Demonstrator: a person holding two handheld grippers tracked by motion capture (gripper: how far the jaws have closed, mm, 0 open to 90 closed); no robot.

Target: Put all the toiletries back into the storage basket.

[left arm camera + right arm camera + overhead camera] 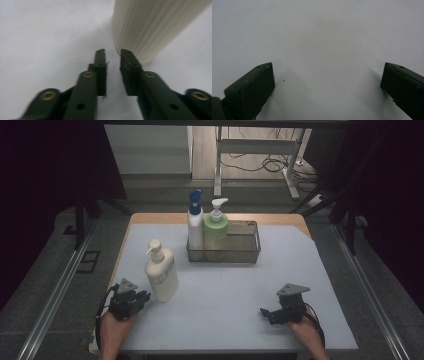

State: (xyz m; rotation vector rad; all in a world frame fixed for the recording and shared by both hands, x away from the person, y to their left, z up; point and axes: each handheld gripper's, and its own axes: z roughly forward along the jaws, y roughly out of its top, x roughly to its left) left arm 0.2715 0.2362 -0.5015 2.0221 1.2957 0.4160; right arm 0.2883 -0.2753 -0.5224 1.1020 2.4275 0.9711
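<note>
Three pump bottles stand on the pale mat: a blue-capped white one and a green one inside the wire mesh basket at the far side, and a cream lotion bottle upright on the mat, well short of the basket. The left gripper sits just beside that cream bottle's base, its jaws drawn in to a narrow slit with nothing between them; in the left gripper view the ribbed bottle wall rises just off the tip of one jaw. The right gripper rests low over bare mat with its jaws spread wide and empty, well apart from everything.

Likely risk: with the jaws this narrow, the left gripper cannot straddle the bottle, and pushing toward it would butt the tips against the base and could slide or topple the tall bottle. Opening too late would likewise clip its side
</note>
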